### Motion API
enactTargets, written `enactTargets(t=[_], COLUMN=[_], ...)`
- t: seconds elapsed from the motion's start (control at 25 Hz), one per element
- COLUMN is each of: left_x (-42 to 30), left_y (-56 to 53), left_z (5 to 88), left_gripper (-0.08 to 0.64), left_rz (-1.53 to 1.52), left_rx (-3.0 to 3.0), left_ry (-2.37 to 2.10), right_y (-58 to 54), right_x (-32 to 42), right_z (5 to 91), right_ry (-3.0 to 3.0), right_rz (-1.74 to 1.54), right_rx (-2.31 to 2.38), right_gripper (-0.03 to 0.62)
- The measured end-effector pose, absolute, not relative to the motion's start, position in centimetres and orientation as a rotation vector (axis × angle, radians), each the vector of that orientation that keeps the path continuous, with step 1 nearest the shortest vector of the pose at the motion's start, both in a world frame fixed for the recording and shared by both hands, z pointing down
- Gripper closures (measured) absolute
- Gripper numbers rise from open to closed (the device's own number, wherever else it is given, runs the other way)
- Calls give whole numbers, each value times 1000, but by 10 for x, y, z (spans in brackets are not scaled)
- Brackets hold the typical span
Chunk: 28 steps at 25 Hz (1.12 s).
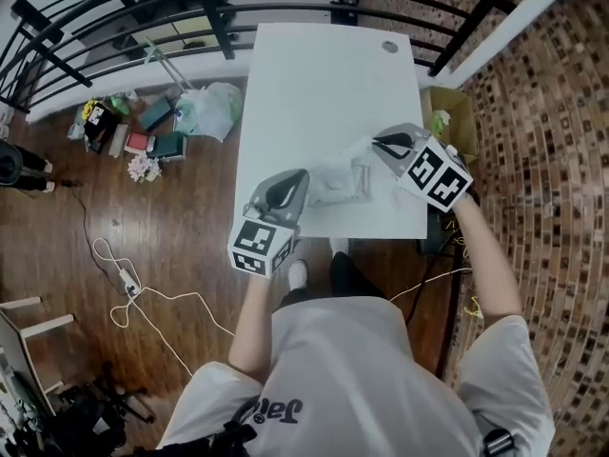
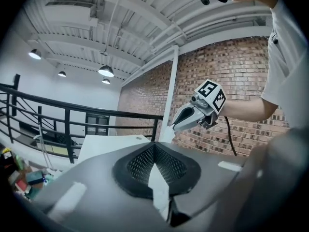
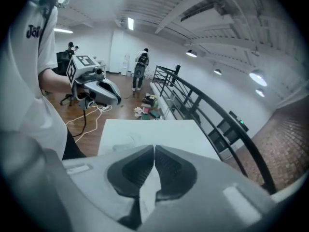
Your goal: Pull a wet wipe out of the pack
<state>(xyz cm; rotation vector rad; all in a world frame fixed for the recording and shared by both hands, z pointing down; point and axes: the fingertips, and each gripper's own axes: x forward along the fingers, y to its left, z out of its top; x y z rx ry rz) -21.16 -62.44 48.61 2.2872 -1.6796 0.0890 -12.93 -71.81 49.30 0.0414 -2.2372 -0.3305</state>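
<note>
Fingers (image 2: pixel 137 166), left gripper (image 2: pixel 154 148): black ribbed pads closed on a strip of white film. This is judged to be an edge of the soft white plastic wipe pack (image 2: pixel 159 190).

Left gripper view, further:
- Right gripper (image 2: pixel 173 125), grey shell with marker cube, held across and higher, tips together on a white scrap.
- White rectangular table (image 2: pixel 106 144) below.

Right gripper view:
- Fingers (image 3: pixel 128 170) of the same pattern, pressed together on a thin white wet wipe (image 3: pixel 145 193) that hangs below the pads.
- Left gripper opposite, beside the person's white sleeve.
- Table lies well below.

Head view:
- Both grippers are over the near part of the table.
- Wipe pack (image 1: pixel 328 188) lies between them at the left gripper's tips.
- Wet wipe (image 1: pixel 362 160) is drawn out from it toward the right gripper.
- Whether the pack rests on the table: cannot tell.

Hazards, judged:
- The pack seems to be held by a thin edge only, so a hard pull may drag it out of the left fingers.
- The wipe is damp and thin, and may tear or slip at the pinch if jerked.
- The following sheet may trail out if the sheets are interleaved.
- The wipe may snag at the opening if pulled along the pack instead of away from it.
</note>
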Motion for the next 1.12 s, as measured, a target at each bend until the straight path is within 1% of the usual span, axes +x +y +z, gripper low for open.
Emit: enactTargets(t=[0.12,0.32,0.44,0.6,0.68,0.76,0.88,1.0,1.12], left_x=[-200,-174,-155,-136,-131,-130,-133,-143,-147], left_y=[-629,-634,-634,-622,-614,-606,-585,-559,-537], left_z=[477,483,492,502,499,494,487,478,470], left_gripper=[545,545,545,545,545,545,545,545,545], left_rz=[91,133,183,221,196,182,129,43,34], left_rx=[2320,2355,2377,2401,2415,2427,2438,2432,2434], left_ry=[-1668,-1593,-1538,-1474,-1465,-1463,-1458,-1481,-1525], right_y=[-747,-755,-742,-721,-715,-710,-693,-663,-624], right_x=[-80,-7,12,20,23,25,33,36,35], right_z=[506,588,638,695,708,704,671,618,558], right_ry=[-2191,-2134,-2123,-2090,-2086,-2113,-2167,-2259,-2388], right_rz=[-273,21,170,319,366,391,398,378,358], right_rx=[265,553,668,760,791,826,914,1023,1111], right_gripper=[592,592,592,588,572,512,508,508,511])
